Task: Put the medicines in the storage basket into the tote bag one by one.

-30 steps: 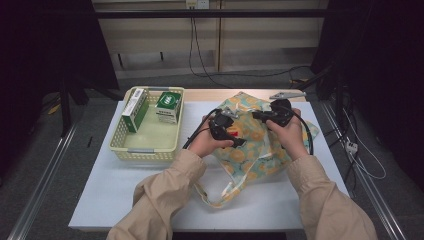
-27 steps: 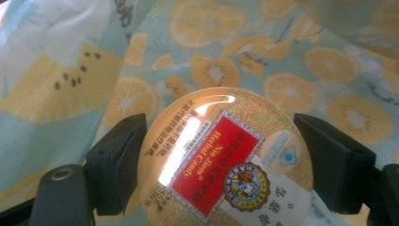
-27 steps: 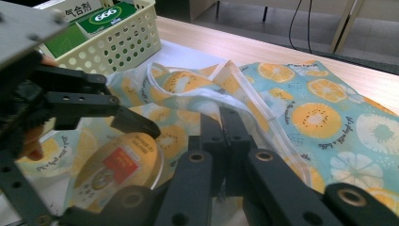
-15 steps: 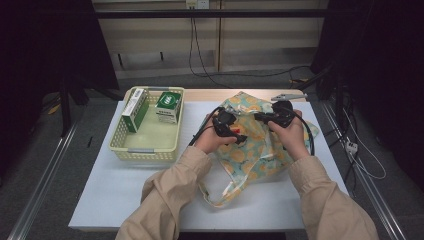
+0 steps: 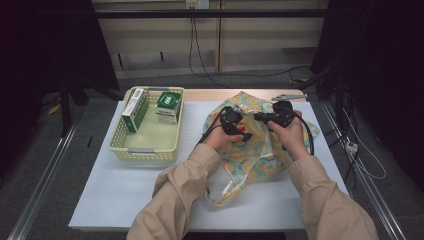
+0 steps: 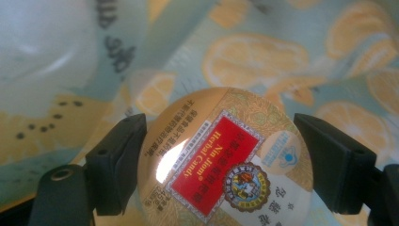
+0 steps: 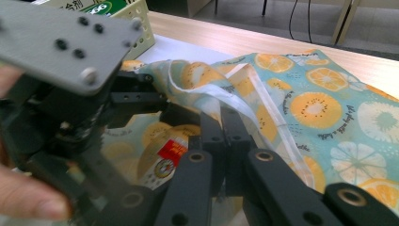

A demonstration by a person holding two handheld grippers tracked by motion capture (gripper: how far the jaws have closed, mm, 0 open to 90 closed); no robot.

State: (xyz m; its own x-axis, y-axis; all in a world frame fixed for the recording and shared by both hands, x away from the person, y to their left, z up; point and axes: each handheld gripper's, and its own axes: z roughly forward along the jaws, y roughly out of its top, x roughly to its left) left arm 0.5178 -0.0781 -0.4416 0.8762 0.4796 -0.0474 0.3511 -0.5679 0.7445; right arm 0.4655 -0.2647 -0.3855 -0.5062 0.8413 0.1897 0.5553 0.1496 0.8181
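The round candy tin point(image 6: 226, 160), gold with a red "Nin Jiom Herbal Candy" label, sits between the two black jaws of the left gripper point(image 6: 221, 160), one jaw against each side of its rim, so that claw is clamped on the tin just above the fruit-print tote bag point(image 6: 263, 52). From the high view the bag point(image 5: 260, 145) lies crumpled on the white table point(image 5: 125, 190), and the left gripper point(image 5: 234, 125) hovers over its open mouth with a spot of red showing under it. The right gripper view adds what the others hide: the right gripper point(image 7: 225, 136) has its jaws pressed together on the bag's white-edged rim, lifting it, while the tin point(image 7: 164, 160) peeks from inside the opening beside the left gripper point(image 7: 70, 94). Left of the bag stands a pale yellow basket point(image 5: 142, 150) holding two green-and-white boxes point(image 5: 136, 107), one leaning on its left wall, the other point(image 5: 168, 106) at its far end.
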